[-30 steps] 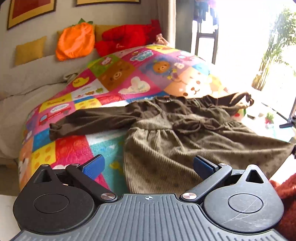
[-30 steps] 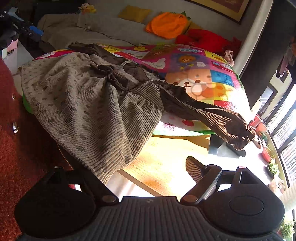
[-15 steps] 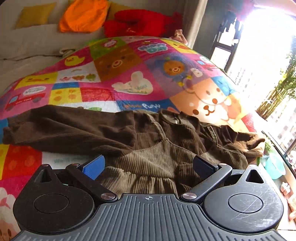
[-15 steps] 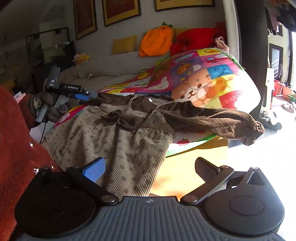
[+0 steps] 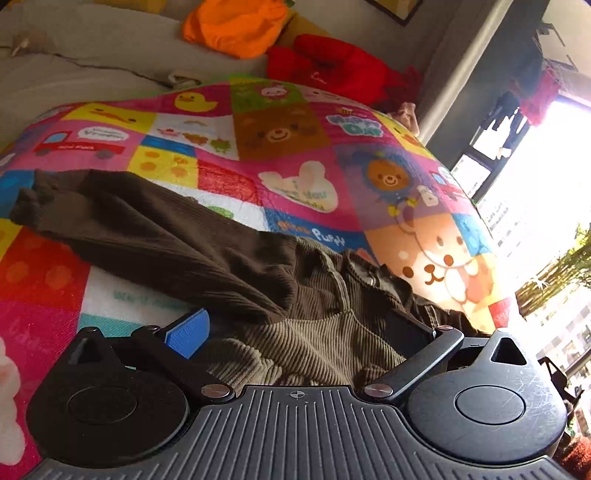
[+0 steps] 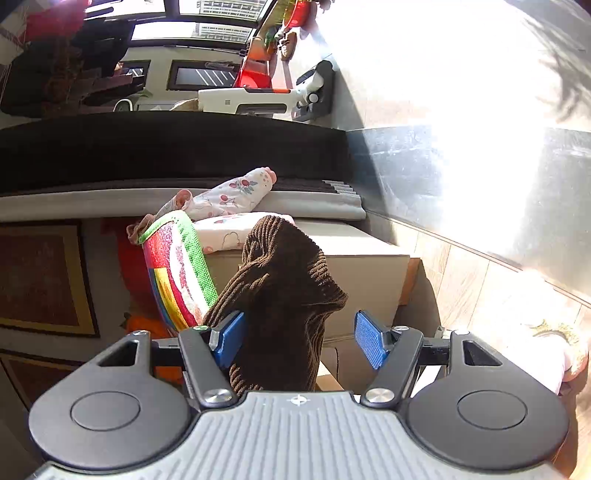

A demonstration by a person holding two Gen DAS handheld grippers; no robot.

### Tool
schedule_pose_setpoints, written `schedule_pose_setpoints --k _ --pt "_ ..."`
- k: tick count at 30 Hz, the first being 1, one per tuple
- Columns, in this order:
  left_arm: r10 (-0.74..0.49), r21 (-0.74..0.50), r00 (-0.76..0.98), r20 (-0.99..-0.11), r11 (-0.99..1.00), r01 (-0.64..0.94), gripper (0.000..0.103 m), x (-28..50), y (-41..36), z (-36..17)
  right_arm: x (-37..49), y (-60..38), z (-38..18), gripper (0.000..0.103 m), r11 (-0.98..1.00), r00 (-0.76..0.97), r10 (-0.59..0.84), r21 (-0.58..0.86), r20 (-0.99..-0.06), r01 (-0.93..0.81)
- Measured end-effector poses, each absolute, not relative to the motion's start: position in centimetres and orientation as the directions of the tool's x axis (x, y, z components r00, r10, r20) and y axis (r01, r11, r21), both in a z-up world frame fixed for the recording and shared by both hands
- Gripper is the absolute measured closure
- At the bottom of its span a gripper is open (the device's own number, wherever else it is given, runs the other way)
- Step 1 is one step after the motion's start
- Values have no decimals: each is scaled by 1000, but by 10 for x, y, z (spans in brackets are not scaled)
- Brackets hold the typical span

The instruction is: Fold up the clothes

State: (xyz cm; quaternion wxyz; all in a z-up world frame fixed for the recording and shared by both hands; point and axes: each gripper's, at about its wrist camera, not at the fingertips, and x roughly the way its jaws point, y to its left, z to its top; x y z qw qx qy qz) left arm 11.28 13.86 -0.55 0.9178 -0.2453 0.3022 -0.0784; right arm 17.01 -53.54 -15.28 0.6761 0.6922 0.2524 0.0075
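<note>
Brown corduroy dress [image 5: 280, 295] lies spread on the patchwork play mat [image 5: 280, 155], directly ahead of and partly under the left claw [image 5: 295, 328]. Bodice and collar sit between the left claw's fingers; one sleeve [image 5: 122, 225] runs out flat to the claw's left, cuff at the far left end. Lighter ribbed skirt fabric bunches right against the claw body.

Left claw: jaws stand wide, blue pad [image 5: 188, 332] on one side, dark pad on the other, dress cloth in the gap but no pad pressing on it.

Right claw [image 6: 299, 341]: view rolled strongly, room appears sideways. The other sleeve's cuff [image 6: 284, 291] hangs in the gap, lying against the left-hand blue pad [image 6: 229, 339]; the right-hand pad stands clear of it. Jaws have just been closing, still apart, cloth between them, not clamped.

Beyond the right claw: mat edge [image 6: 177, 273] just left of the cuff, a white cherry-print garment [image 6: 225, 195] further out, bright sunlit floor to the right.

Beyond the left claw: orange cushion [image 5: 236, 26] and red plush [image 5: 332, 70] at the far side of the mat, window glare at right.
</note>
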Motion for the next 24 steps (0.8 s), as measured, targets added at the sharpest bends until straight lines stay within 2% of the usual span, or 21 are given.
schedule_pose_setpoints --k 2,4,5,6,8,9,11,13,17,20,24 --pt "-280 -512 805 -523 858 -34 0 111 144 -7 182 -535 -177 37 -85 887 390 950 -247 301" --pt "-268 -526 802 -533 848 -66 0 110 148 -9 190 -528 -185 38 -109 890 415 961 -188 254" --pt "-264 -527 802 -536 847 -74 0 110 150 -9 189 -526 -175 51 -89 895 415 972 -161 216" --pt "-259 -525 802 -538 847 -79 0 110 151 -9 188 -525 -165 72 -66 900 416 982 -133 176" --pt "-257 -520 806 -534 851 -73 0 110 151 -8 186 -522 -144 83 -21 905 419 995 -77 94" --pt "-262 -519 809 -526 852 -62 0 109 151 -8 182 -521 -119 91 77 910 405 995 -89 63" --pt "-279 -517 813 -511 856 -31 0 109 147 -7 169 -516 -64 92 296 920 375 955 -112 -4" --pt "-298 -511 815 -496 859 3 0 110 141 -6 159 -498 -11 94 437 913 397 895 -95 -96" --pt "-351 -516 812 -467 853 72 0 108 129 -6 154 -432 67 96 579 869 489 773 -77 -258" --pt "-399 -541 797 -453 834 109 0 101 121 -10 161 -383 109 96 641 826 556 681 -95 -353" --pt "-449 -539 770 -453 826 164 0 90 105 -20 162 -363 125 96 703 819 550 619 -162 -350"
